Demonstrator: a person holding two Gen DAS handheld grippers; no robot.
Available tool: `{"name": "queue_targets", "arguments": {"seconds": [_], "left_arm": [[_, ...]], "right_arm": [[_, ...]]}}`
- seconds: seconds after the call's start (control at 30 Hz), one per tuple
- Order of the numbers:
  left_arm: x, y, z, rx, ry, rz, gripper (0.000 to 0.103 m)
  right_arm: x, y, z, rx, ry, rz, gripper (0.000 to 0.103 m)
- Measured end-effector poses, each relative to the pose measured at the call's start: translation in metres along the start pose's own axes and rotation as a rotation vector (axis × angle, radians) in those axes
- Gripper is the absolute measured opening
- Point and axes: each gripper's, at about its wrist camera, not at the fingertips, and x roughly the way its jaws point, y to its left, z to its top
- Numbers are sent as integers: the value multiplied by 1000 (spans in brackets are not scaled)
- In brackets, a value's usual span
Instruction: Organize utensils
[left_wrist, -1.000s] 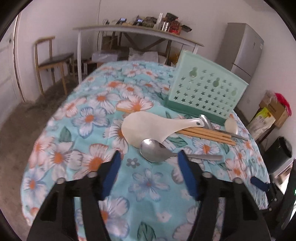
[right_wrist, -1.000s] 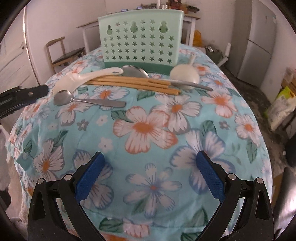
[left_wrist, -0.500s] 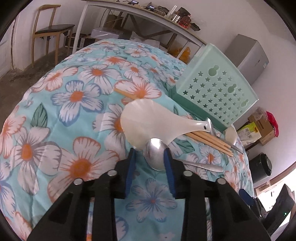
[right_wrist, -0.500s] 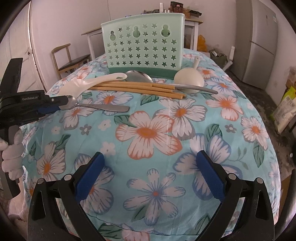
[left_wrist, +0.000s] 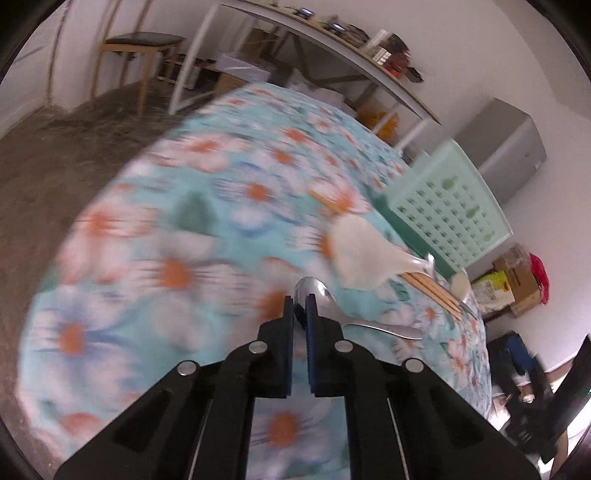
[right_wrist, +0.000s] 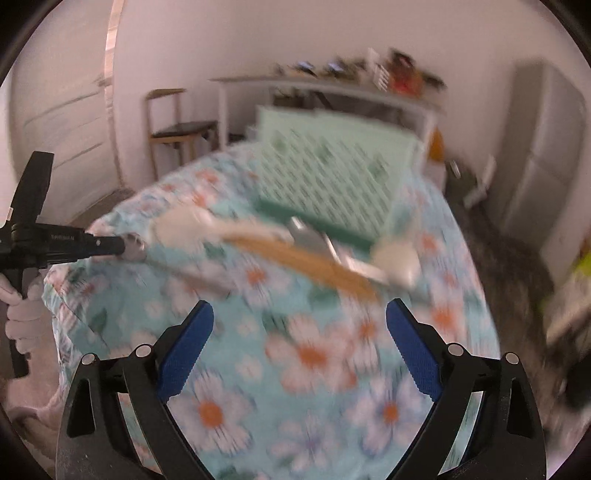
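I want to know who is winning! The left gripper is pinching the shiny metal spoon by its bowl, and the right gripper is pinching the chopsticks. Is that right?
Not quite. The right gripper is open and holds nothing, as the right wrist view shows; the chopsticks lie on the tablecloth ahead of it. The left gripper does pinch the metal spoon by its bowl.
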Motion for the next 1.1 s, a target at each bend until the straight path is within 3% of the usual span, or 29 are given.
{"name": "queue_targets", "arguments": {"seconds": [0.1, 0.23, 0.37, 0.43, 0.5, 0.87, 0.9, 0.97, 1.1], "left_arm": [[-9, 20, 3, -47, -1, -13, 7], [-6, 32, 5, -100, 2, -51, 20], [0, 36, 5, -122, -11, -57, 18], [1, 35, 4, -96, -17, -24, 8], [0, 38, 4, -97, -21, -32, 6], [-7, 44, 2, -79, -24, -32, 5], [-8, 44, 2, -77, -26, -31, 5], [-8, 44, 2, -74, -29, -28, 5], [-14, 42, 2, -69, -46, -16, 4]], "right_arm": [[15, 24, 22, -125, -38, 23, 81], [43, 52, 46, -245, -46, 104, 71], [65, 78, 57, -345, -13, 183, 60], [75, 91, 58, -379, 15, 221, 58], [84, 100, 56, -415, 33, 234, 53], [125, 136, 49, -548, 101, 229, 40], [125, 137, 50, -549, 102, 225, 29], [123, 137, 52, -539, 106, 213, 19], [111, 134, 59, -501, 73, 186, 6]]}}
